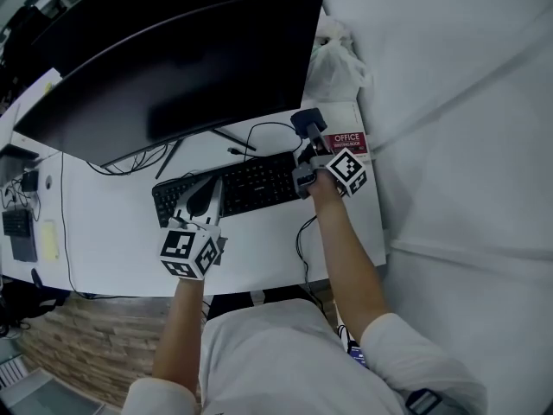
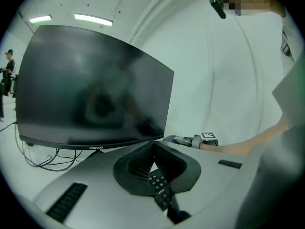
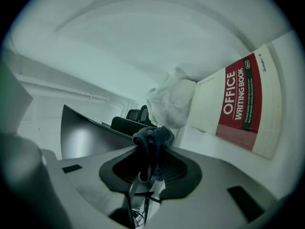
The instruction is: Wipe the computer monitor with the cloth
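Right tongs (image 3: pixel 148 152) clamp the cloth (image 3: pixel 155 136), left tongs (image 2: pixel 153 148) closed and empty; pre-wipe, next raise cloth to the monitor (image 1: pixel 173 67).

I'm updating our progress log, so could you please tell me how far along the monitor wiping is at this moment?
Done: the cloth is clamped in the right gripper. In hand: that gripper hangs beside the keyboard, short of the monitor. Left: all the wiping, since the cloth touches no part of the screen. The left gripper is shut, empty, over the keyboard.
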Demonstrator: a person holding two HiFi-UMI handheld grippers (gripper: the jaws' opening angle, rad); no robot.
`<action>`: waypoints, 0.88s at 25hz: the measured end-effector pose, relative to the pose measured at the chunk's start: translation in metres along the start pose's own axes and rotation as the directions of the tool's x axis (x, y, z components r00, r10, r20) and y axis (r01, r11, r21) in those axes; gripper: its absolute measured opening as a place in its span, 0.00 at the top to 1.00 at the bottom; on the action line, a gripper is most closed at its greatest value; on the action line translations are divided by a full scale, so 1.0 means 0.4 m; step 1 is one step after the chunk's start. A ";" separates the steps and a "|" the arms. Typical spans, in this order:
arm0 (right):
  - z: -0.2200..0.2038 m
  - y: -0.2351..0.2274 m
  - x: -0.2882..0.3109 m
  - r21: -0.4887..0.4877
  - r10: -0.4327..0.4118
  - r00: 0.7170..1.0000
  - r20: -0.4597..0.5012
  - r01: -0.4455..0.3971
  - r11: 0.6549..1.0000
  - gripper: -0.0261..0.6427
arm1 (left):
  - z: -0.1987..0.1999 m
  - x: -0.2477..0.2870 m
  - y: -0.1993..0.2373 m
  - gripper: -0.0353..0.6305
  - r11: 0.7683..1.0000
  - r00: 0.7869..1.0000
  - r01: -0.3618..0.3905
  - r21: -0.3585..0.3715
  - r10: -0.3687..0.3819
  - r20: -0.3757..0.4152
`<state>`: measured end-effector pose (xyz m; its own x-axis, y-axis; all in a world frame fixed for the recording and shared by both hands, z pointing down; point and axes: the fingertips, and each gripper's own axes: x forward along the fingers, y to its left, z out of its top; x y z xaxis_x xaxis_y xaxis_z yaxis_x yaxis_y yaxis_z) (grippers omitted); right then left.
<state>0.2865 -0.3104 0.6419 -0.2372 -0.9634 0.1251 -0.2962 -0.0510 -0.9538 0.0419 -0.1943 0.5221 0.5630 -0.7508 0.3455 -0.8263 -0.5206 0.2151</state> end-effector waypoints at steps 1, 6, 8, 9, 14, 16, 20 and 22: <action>-0.003 0.007 -0.013 -0.003 0.008 1.000 0.002 -0.008 1.000 0.78 | -0.004 -0.008 -0.003 0.94 1.000 1.000 0.002 0.000 -0.002 0.001; -0.041 0.063 -0.101 -0.052 0.051 0.999 -0.020 -0.052 0.997 0.78 | -0.010 -0.058 -0.008 0.94 1.000 1.000 0.002 -0.009 -0.002 0.016; -0.067 0.092 -0.147 -0.097 0.058 0.997 -0.044 -0.062 0.993 0.78 | -0.012 -0.085 -0.009 0.94 1.000 1.000 0.000 -0.015 0.000 0.021; -0.080 0.108 -0.173 -0.111 0.062 0.997 -0.049 -0.067 0.992 0.78 | -0.014 -0.101 -0.009 0.94 1.000 1.000 0.000 -0.016 0.000 0.022; -0.175 0.180 -0.311 -0.126 0.085 0.994 -0.063 -0.093 0.988 0.78 | -0.032 -0.217 -0.010 0.94 1.000 1.000 0.010 -0.001 -0.010 0.025; -0.229 0.210 -0.366 -0.144 0.089 0.991 -0.095 -0.103 0.984 0.78 | -0.031 -0.270 -0.009 0.94 1.000 0.999 0.019 -0.002 -0.019 0.038; -0.326 0.294 -0.469 -0.210 0.124 0.979 -0.164 -0.158 0.965 0.78 | -0.028 -0.374 0.001 0.94 0.999 0.997 0.040 -0.003 -0.039 0.070; -0.371 0.336 -0.515 -0.244 0.134 0.973 -0.189 -0.179 0.953 0.78 | -0.035 -0.432 0.012 0.94 0.999 0.996 0.047 0.000 -0.047 0.077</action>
<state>0.1582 -0.0799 0.5283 -0.4449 -0.8944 0.0453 -0.4653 0.1876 -0.8650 -0.0596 -0.0616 0.4763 0.6007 -0.7548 0.2637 -0.7990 -0.5553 0.2307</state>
